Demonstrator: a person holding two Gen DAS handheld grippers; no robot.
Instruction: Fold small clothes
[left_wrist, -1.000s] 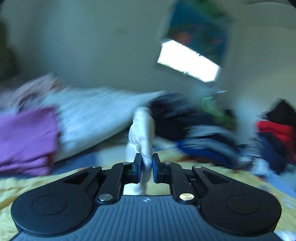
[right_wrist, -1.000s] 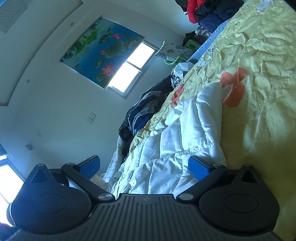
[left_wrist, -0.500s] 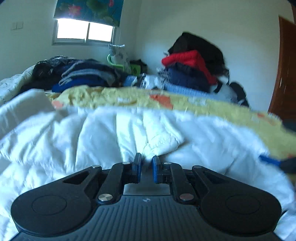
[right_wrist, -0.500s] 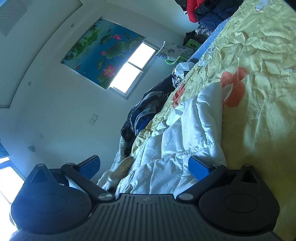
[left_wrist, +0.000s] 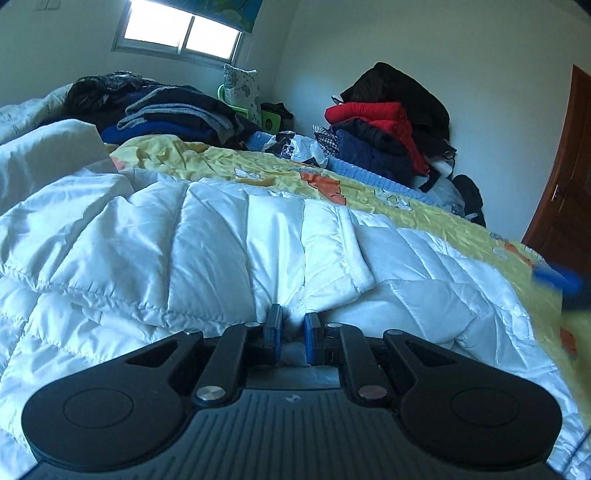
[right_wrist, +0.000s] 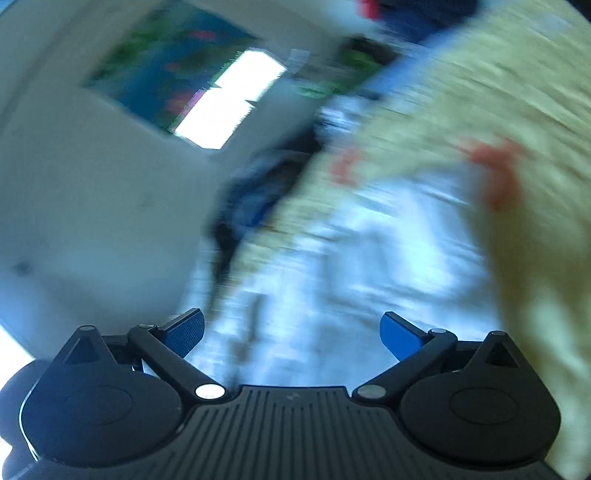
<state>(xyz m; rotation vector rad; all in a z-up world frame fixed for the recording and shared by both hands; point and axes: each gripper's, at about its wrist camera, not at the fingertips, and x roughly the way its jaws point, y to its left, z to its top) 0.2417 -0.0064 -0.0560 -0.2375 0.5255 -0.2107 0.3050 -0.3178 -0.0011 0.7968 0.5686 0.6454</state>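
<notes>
Left tongs (left_wrist: 291, 325) pinch white quilted jacket (left_wrist: 221, 236) on the bed (left_wrist: 424, 210); right tongs (right_wrist: 291, 332) gape, empty.

left gripper (left_wrist: 291, 325): black ribbed body, round side discs, silver screws, blue pads | right gripper (right_wrist: 291, 332): same black build, blue pads

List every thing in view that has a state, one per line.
left tongs: shut on a fold of the white quilted jacket
right tongs: open, nothing between them, picture blurred
white quilted jacket: spread on the bed, rumpled, sleeve laid over the body
yellow bedspread: creased, lying under the jacket
window: blind partly raised
door: cannot tell
</notes>
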